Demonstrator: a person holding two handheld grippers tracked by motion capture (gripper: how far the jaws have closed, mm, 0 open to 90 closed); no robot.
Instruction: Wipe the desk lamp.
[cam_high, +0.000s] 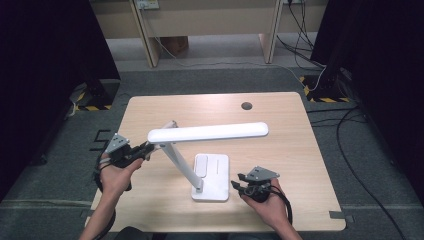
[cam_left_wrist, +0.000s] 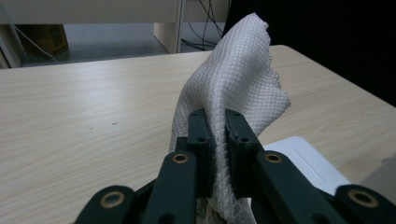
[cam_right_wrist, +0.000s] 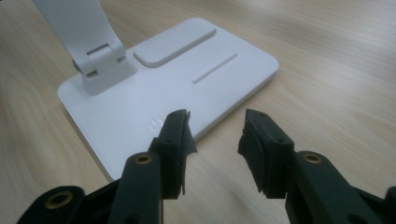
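Here, your left hand-held gripper is clamped on the white cloth at left of centre beside the lamp head, while your right hand-held gripper, jaws apart, nears the lamp base; wiping hard before bracing could tip the lamp.

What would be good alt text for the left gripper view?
The left tool is shut on a white textured cloth that stands up between its black jaws. Behind it lie a pale wooden table and, at lower right, a corner of the white lamp base.
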